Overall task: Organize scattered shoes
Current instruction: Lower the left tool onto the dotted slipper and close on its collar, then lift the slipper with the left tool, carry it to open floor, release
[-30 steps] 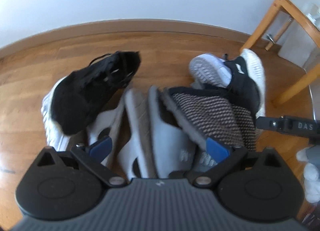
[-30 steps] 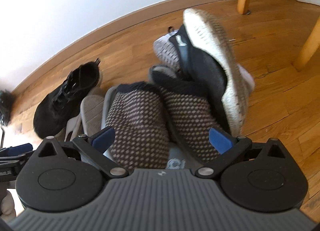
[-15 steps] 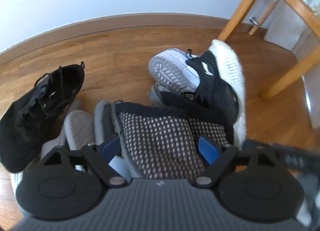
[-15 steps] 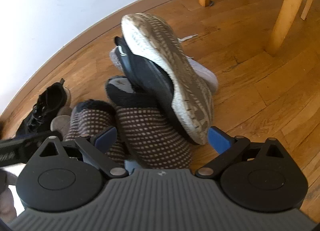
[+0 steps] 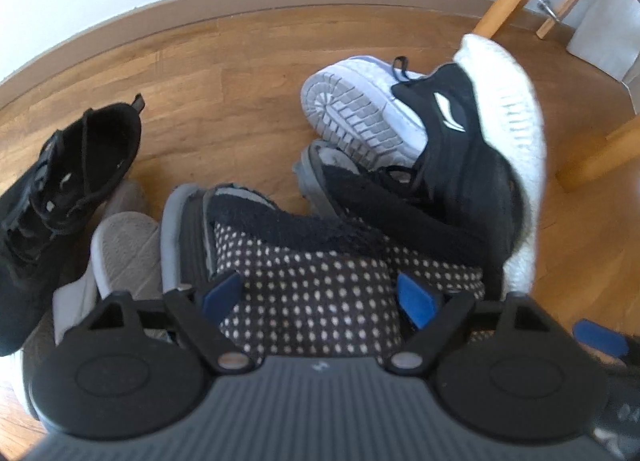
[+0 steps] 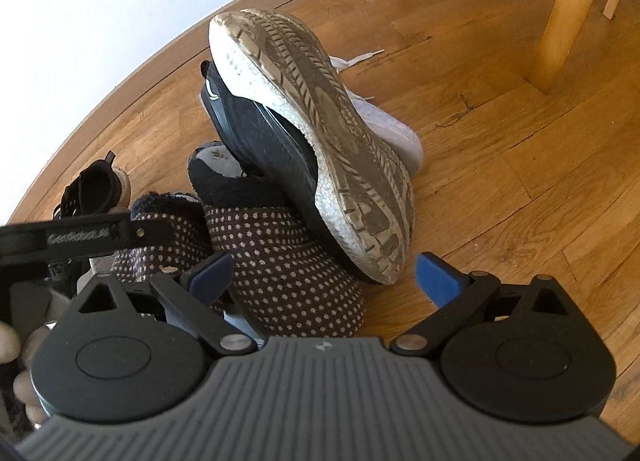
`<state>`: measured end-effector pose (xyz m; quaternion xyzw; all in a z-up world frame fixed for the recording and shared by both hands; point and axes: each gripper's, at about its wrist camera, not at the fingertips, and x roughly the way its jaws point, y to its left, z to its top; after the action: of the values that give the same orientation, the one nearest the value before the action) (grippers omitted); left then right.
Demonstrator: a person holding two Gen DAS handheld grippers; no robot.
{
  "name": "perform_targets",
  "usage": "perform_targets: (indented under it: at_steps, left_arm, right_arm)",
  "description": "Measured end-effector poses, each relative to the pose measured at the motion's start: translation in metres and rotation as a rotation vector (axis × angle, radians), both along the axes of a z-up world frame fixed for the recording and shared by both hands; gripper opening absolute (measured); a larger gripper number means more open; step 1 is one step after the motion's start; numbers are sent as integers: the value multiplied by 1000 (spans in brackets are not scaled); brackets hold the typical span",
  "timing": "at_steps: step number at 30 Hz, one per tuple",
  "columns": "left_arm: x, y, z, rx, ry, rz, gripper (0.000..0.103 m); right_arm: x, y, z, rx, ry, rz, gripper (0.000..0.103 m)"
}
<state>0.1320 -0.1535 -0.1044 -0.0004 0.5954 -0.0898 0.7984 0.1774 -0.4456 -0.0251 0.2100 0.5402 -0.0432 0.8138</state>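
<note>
A heap of shoes lies on the wood floor. My left gripper (image 5: 320, 297) is open, its fingers on either side of a dotted brown slipper (image 5: 312, 301). A second dotted slipper (image 6: 280, 261) lies beside it. My right gripper (image 6: 324, 273) is open over that slipper's toe. A black sneaker with a white sole (image 6: 320, 133) lies tipped on its side across the slippers; it also shows in the left wrist view (image 5: 472, 149). A white sneaker (image 5: 360, 105) lies behind it. Another black sneaker (image 5: 52, 197) and grey slides (image 5: 124, 253) lie at the left.
Wooden chair legs (image 6: 568, 13) stand to the right of the heap. A baseboard and white wall (image 5: 240, 9) run behind the shoes. The left gripper's arm (image 6: 80, 237) crosses the left of the right wrist view.
My left gripper has moved right from the grey slides to the dotted slipper. My right gripper has moved right, from both slippers to the right slipper's toe beside the tipped sneaker.
</note>
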Motion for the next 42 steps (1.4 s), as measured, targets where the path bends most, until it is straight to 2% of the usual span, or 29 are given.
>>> perform_targets:
  at_steps: [4, 6, 8, 9, 17, 24, 26, 27, 29, 32, 34, 39, 42]
  left_arm:
    - [3, 2, -2, -44, -3, -7, 54]
    - [4, -2, -2, -45, -2, -21, 57]
    - [4, -10, -2, 6, -14, -52, 65]
    - [5, -14, -3, 26, -11, -59, 66]
    - [16, -30, -13, 96, 38, -52, 80]
    - [19, -27, -16, 87, 48, -41, 79]
    - [20, -27, -18, 91, 42, -41, 66]
    - [21, -26, -19, 88, 39, -36, 65]
    - [22, -23, -19, 69, 35, -27, 57]
    - [20, -20, -17, 46, 11, -34, 37]
    - [18, -14, -13, 34, 2, -28, 30]
    - [12, 19, 11, -41, 18, 17, 26]
    - [0, 52, 48, -92, -5, 22, 26]
  right_arm:
    - [0, -1, -2, 1, 1, 7, 99]
    - [0, -2, -4, -1, 6, 6, 99]
    - [0, -3, -6, 1, 14, 2, 99]
    - [0, -3, -6, 3, 18, 1, 99]
    - [-1, 2, -8, 3, 26, 14, 101]
    - [-3, 1, -12, -1, 42, 14, 101]
    - [-3, 1, -13, -1, 45, 15, 101]
    - [-3, 1, -14, -2, 46, 16, 101]
    - [-3, 1, -15, -3, 48, 17, 101]
    - [-2, 1, -16, -4, 53, 17, 101]
    - [-1, 2, -17, -2, 55, 18, 101]
    - [2, 6, -14, 12, 37, 25, 101]
    - [3, 13, -9, 20, 12, 40, 101]
